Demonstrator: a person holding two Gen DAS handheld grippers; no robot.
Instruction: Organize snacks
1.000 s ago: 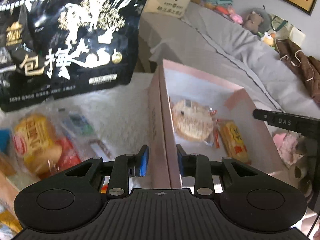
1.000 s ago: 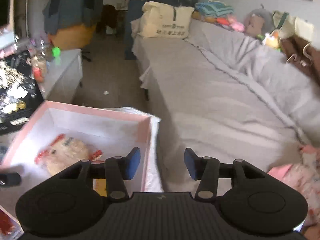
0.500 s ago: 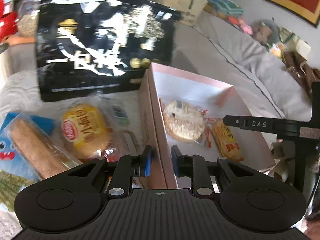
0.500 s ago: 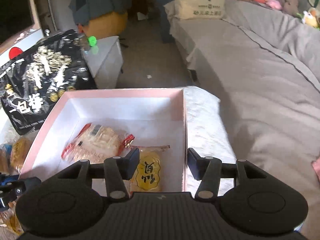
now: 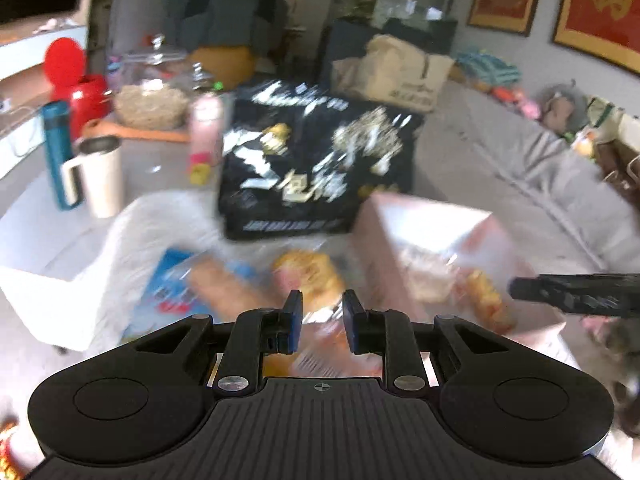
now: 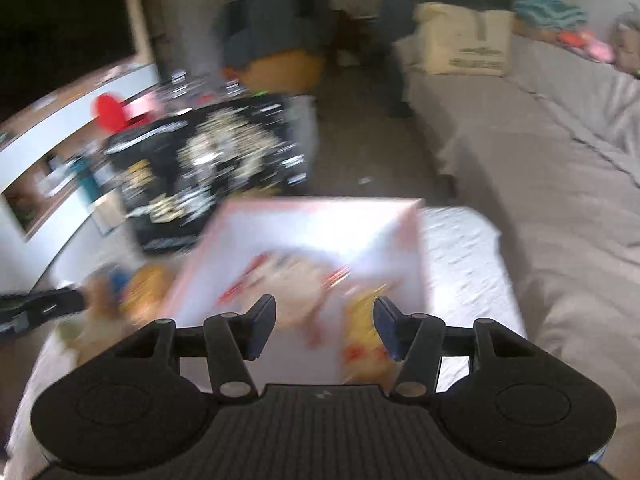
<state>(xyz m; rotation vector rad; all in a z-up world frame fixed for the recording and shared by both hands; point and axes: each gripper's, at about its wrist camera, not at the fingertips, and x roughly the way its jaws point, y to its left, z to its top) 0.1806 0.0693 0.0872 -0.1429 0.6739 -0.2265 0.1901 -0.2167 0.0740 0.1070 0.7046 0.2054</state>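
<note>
Both views are motion-blurred. A pink box (image 5: 376,220) (image 6: 304,208) holds a round rice cracker pack (image 6: 296,284) and a yellow snack pack (image 6: 360,316). Left of the box lie a yellow-orange bun pack (image 5: 308,272) and a blue-wrapped bread pack (image 5: 188,284). My left gripper (image 5: 320,320) is open and empty, above the bun pack beside the box's left wall. My right gripper (image 6: 324,324) is open and empty, over the box's near end. The right gripper's finger (image 5: 576,294) shows at the right of the left wrist view.
A large black snack bag (image 5: 316,172) (image 6: 208,168) stands behind the loose snacks. A white mug (image 5: 100,176), a blue bottle (image 5: 56,152), a pink bottle (image 5: 206,128) and a glass jar (image 5: 152,100) stand at the back left. A grey bed (image 6: 540,168) lies to the right.
The left gripper has pulled back and swung left, from straddling the box's left wall to above the bun pack. The right gripper has moved left over the box. Both stayed open.
</note>
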